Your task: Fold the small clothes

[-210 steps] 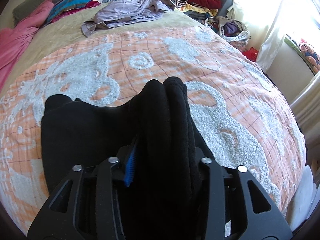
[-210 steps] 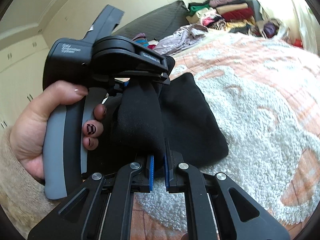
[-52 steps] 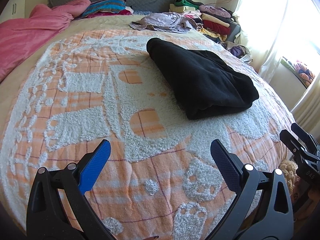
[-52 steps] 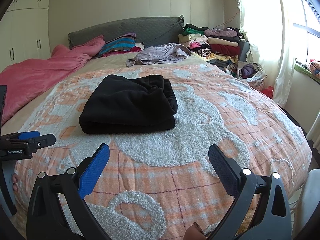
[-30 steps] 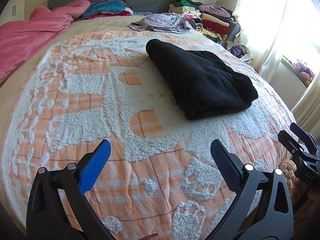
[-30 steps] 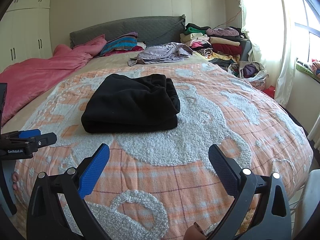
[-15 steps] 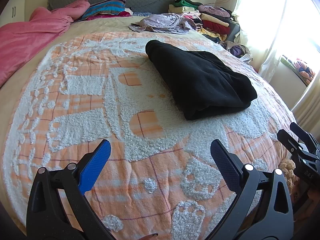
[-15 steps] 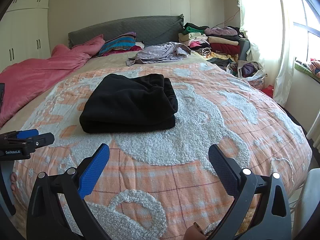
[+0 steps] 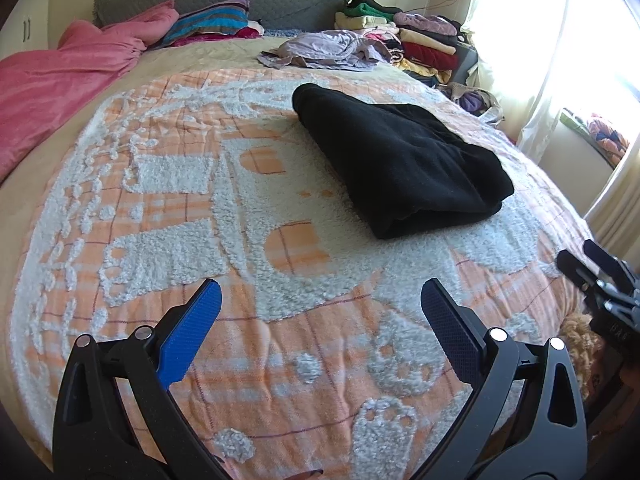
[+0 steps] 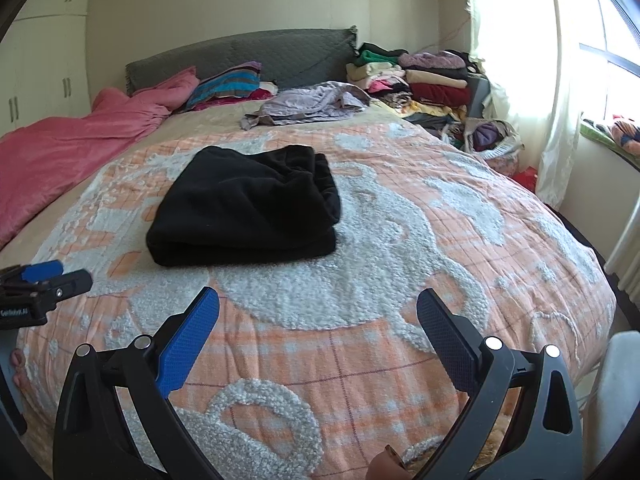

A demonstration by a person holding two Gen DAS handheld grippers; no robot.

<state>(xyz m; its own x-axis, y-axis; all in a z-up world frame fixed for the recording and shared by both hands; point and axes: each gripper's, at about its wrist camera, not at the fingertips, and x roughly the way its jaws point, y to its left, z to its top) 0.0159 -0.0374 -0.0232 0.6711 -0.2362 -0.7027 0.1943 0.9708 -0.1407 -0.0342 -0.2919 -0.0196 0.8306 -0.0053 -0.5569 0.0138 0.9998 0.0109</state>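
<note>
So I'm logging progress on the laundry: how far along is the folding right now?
Done: the black garment lies folded in a compact stack on the orange blanket. In hand: nothing; the left gripper and right gripper are both open and empty, short of the garment. Left, probably: the crumpled lilac clothing near the headboard looks unfolded.

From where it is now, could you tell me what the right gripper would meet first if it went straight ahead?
Most likely the orange-and-white bedspread, just short of the folded black garment; the open right gripper points slightly downward, though depth is unclear.
</note>
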